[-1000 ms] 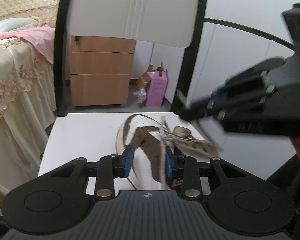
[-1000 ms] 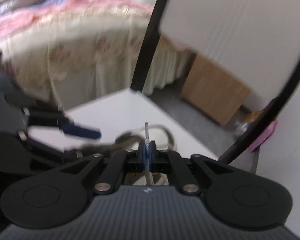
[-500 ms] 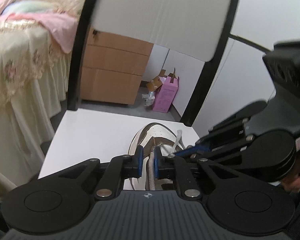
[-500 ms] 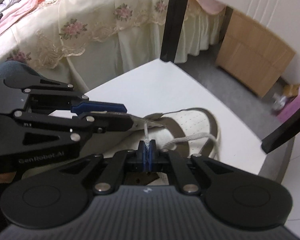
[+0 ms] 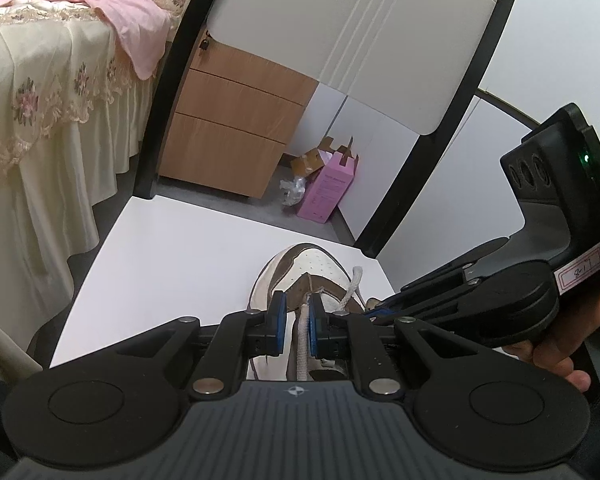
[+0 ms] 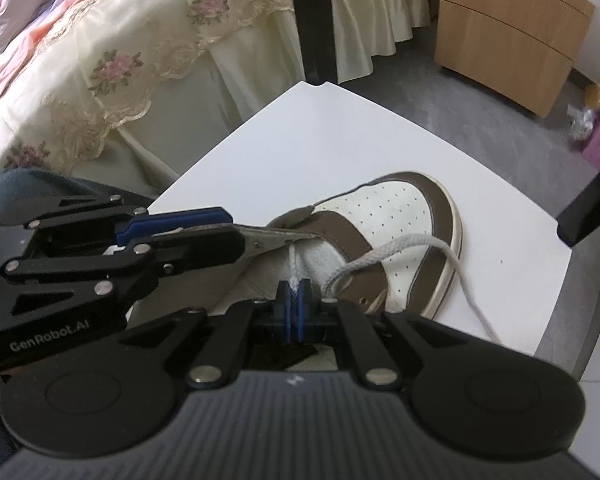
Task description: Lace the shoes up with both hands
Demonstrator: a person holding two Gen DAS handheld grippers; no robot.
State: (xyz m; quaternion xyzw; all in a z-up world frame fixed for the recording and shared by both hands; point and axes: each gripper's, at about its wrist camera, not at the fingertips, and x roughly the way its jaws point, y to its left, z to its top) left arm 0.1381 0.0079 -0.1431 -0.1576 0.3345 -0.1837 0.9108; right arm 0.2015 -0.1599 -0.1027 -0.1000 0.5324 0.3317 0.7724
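A white and brown high-top shoe (image 5: pixel 316 264) (image 6: pixel 400 208) lies on the white chair seat (image 5: pixel 180 260), toe pointing away. My left gripper (image 5: pixel 296 320) (image 6: pixel 236 228) is shut on the shoe's grey-brown eyelet flap (image 6: pixel 280 236) and holds it stretched out flat. My right gripper (image 6: pixel 296 296) (image 5: pixel 374 312) is shut on the tip of the white lace (image 6: pixel 294 276), just below that flap. The tip points up at the flap. More of the lace (image 6: pixel 384 254) loops over the other eyelet flap and trails off the seat to the right.
The chair's white back with black posts (image 5: pixel 360 40) rises behind the shoe. A bed with a floral cream skirt (image 6: pixel 100 60) stands close on the left. A wooden drawer unit (image 5: pixel 232 120) and a pink box (image 5: pixel 332 188) sit on the floor beyond. A hand (image 5: pixel 560 360) holds the right gripper.
My left gripper's jaws have narrowed from wide around the shoe's collar to a grip on the flap. The right gripper has tipped down and come in beside it, still holding the lace tip.
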